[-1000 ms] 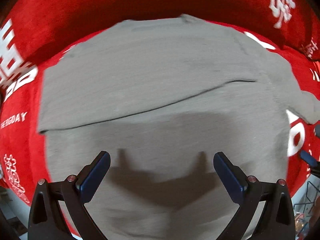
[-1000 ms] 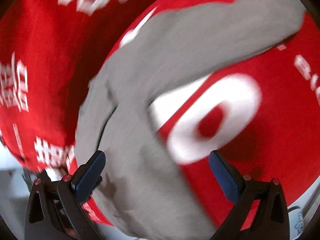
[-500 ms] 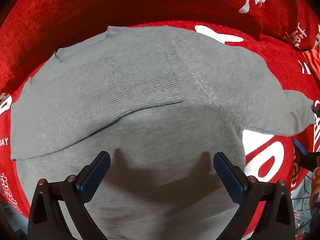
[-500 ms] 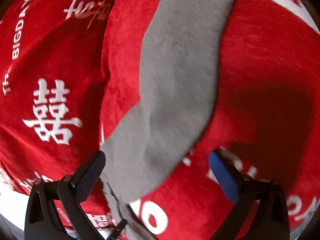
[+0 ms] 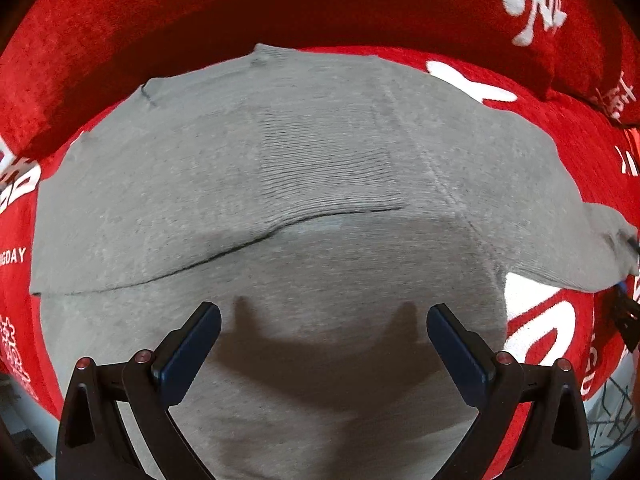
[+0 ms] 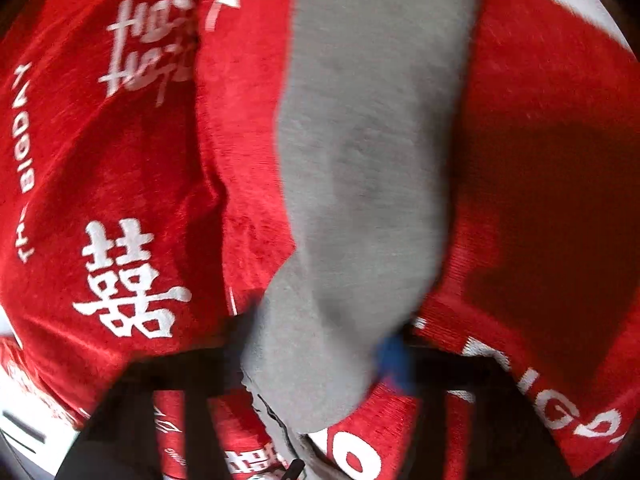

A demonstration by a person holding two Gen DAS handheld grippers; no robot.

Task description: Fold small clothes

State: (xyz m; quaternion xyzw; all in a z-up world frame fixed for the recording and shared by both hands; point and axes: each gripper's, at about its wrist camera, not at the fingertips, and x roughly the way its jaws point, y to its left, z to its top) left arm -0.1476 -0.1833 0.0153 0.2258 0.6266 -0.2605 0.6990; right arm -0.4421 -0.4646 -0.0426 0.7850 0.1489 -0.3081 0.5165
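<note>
A grey knit top [image 5: 320,184] lies spread on a red cover, one flap folded across its upper part. My left gripper [image 5: 322,336] hovers over its lower body, open and empty, casting a shadow on the cloth. The top's right sleeve [image 5: 580,248] runs to the right edge, where the right gripper's tip [image 5: 624,312] shows. In the right wrist view that grey sleeve [image 6: 368,160] runs up the frame and its end sits between the blurred jaws of my right gripper [image 6: 320,356], which have closed on it.
The red cover [image 5: 200,8] with white lettering [image 6: 128,280] covers the whole surface and rises in a padded fold behind the top. A wire rack [image 5: 612,420] shows past the cover's lower right edge.
My right gripper has gone from open around the sleeve end to closed on it. The left gripper has held nearly still above the top.
</note>
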